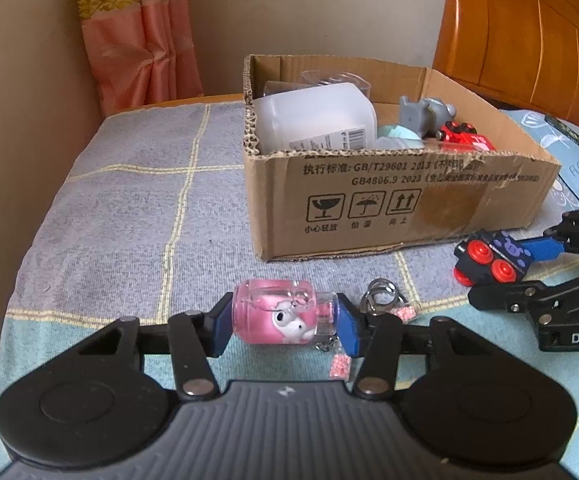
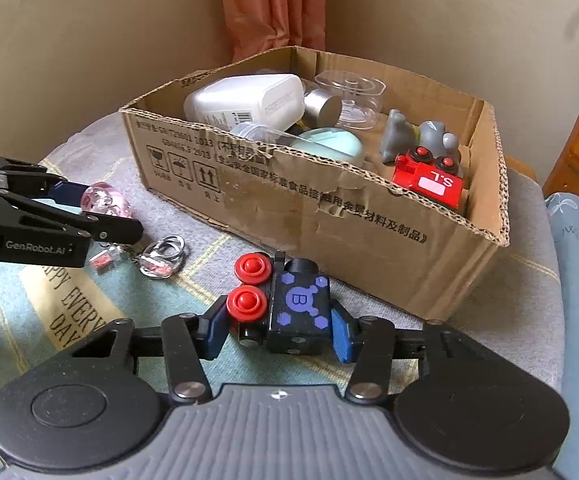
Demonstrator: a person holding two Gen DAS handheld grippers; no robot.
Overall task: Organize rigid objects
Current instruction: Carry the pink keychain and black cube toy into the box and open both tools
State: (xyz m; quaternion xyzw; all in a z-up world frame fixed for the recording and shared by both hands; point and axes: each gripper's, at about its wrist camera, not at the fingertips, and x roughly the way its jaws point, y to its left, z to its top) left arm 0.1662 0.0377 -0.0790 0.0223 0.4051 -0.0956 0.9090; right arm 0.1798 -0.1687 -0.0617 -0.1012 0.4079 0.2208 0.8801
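Black toy train (image 2: pixel 295 312) marked "B"; red train (image 2: pixel 429 182) reads "S.L".

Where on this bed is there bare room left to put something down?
Free: the grey checked blanket left of the cardboard box, out to the wall. Crowded: the box's inside, and the strip before it, with the pink bottle, keyrings and black toy train.

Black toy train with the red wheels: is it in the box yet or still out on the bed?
Out. The black toy train lies on the blanket in front of the cardboard box, clamped between the right gripper fingers.
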